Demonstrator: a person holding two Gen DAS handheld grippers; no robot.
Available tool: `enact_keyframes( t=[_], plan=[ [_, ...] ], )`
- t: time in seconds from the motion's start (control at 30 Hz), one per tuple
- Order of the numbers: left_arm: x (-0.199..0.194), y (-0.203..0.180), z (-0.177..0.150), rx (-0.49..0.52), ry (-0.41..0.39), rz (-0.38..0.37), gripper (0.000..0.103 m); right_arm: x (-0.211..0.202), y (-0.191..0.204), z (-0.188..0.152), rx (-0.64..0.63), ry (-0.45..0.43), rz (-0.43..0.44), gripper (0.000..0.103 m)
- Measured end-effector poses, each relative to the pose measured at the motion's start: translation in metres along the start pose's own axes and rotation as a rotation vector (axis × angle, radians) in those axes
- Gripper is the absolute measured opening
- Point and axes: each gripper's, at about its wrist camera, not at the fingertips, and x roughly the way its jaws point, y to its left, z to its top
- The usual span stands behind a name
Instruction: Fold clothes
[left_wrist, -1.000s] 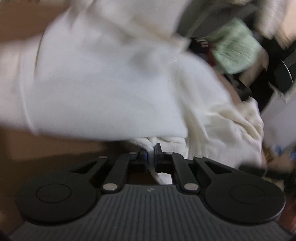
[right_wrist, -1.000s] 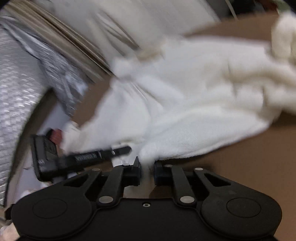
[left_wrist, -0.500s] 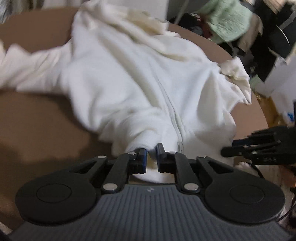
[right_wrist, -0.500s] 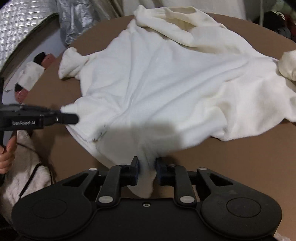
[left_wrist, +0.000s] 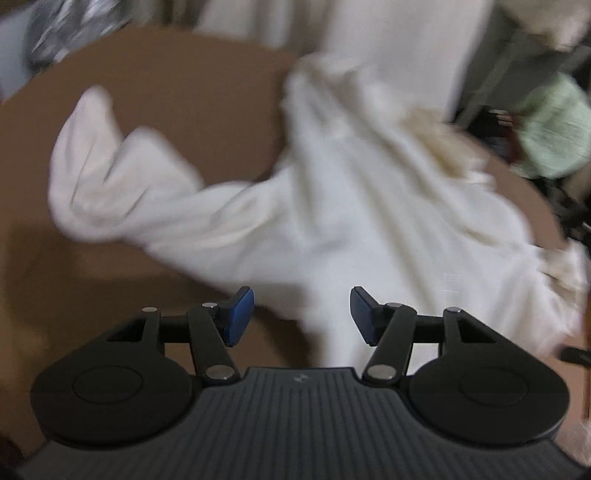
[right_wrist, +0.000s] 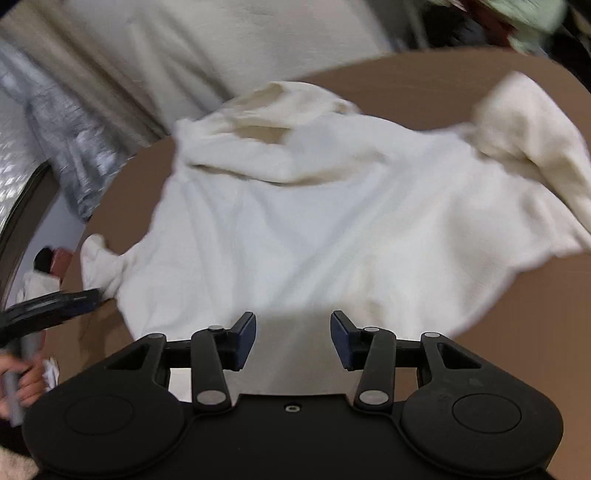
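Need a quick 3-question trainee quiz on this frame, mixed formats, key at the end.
1. True or false: the left gripper is clamped on the white hoodie.
2. The right gripper is: A) open B) shut on a sleeve C) out of view.
3. Fill in: the hoodie lies spread on a brown ____.

Key: 1 false, its jaws are apart; 2 A; 3 table.

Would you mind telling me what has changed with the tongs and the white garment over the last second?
Both have let go. The left tongs and right tongs, each clamped on the hem of the white hooded garment half a second ago, now stand open with nothing between the fingers. The garment, earlier lifted and swung, now lies spread on the brown table, hood away from the tongs. The garment stays on the same table.
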Motion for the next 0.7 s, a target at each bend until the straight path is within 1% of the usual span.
enact_keyframes(
  t=[0.03, 0.07, 0.1, 0.17, 0.2, 0.23, 0.27, 0.3, 0.33, 0.37, 0.4, 0.43, 0.5, 0.53, 0.57, 0.63, 0.67, 0.7],
  plan=[
    [0.012, 0.009, 0.001, -0.027, 0.009, 0.019, 0.057, 0.005, 0.014, -0.003, -0.049, -0.008, 0.038, 0.050],
    [0.021, 0.021, -0.004, -0.064, 0.008, 0.020, 0.057, 0.011, 0.030, -0.007, -0.101, -0.012, 0.086, 0.050],
    [0.026, 0.032, -0.005, -0.103, 0.010, 0.011, 0.055, 0.018, 0.047, -0.011, -0.157, -0.013, 0.129, 0.051],
    [0.025, 0.060, -0.005, -0.179, -0.008, -0.019, 0.055, 0.034, 0.083, -0.020, -0.282, -0.002, 0.186, 0.053],
    [0.021, 0.074, -0.001, -0.211, -0.029, -0.007, 0.056, 0.043, 0.101, -0.023, -0.348, 0.007, 0.193, 0.055],
    [0.015, 0.087, 0.004, -0.232, -0.050, 0.025, 0.056, 0.054, 0.121, -0.028, -0.425, 0.016, 0.194, 0.056],
    [0.009, 0.097, 0.008, -0.228, -0.072, 0.061, 0.056, 0.064, 0.141, -0.032, -0.502, 0.024, 0.195, 0.059],
    [0.003, 0.107, 0.012, -0.224, -0.095, 0.097, 0.057, 0.075, 0.158, -0.038, -0.576, 0.028, 0.195, 0.066],
    [-0.002, 0.117, 0.016, -0.217, -0.116, 0.132, 0.057, 0.085, 0.173, -0.044, -0.649, 0.033, 0.185, 0.070],
    [-0.004, 0.127, 0.019, -0.206, -0.131, 0.161, 0.057, 0.096, 0.185, -0.050, -0.717, 0.038, 0.152, 0.074],
    [-0.005, 0.138, 0.020, -0.220, -0.138, 0.171, 0.057, 0.108, 0.196, -0.057, -0.791, 0.041, 0.111, 0.075],
    [-0.003, 0.149, 0.019, -0.260, -0.141, 0.148, 0.057, 0.121, 0.205, -0.065, -0.867, 0.036, 0.060, 0.075],
    [0.001, 0.170, 0.017, -0.339, -0.145, 0.094, 0.057, 0.142, 0.217, -0.079, -0.992, 0.007, -0.014, 0.074],
    [0.006, 0.176, 0.016, -0.374, -0.135, 0.049, 0.057, 0.151, 0.220, -0.085, -1.049, -0.016, -0.042, 0.074],
    [0.009, 0.179, 0.017, -0.395, -0.128, 0.022, 0.057, 0.159, 0.222, -0.088, -1.103, -0.044, -0.066, 0.067],
    [0.015, 0.176, 0.023, -0.402, -0.141, 0.006, 0.055, 0.169, 0.222, -0.088, -1.170, -0.067, -0.083, 0.018],
    [0.014, 0.172, 0.025, -0.387, -0.166, 0.012, 0.055, 0.170, 0.219, -0.084, -1.172, -0.073, -0.077, 0.007],
    [0.012, 0.168, 0.028, -0.371, -0.195, 0.018, 0.055, 0.165, 0.214, -0.073, -1.118, -0.097, -0.053, 0.007]
  ],
)
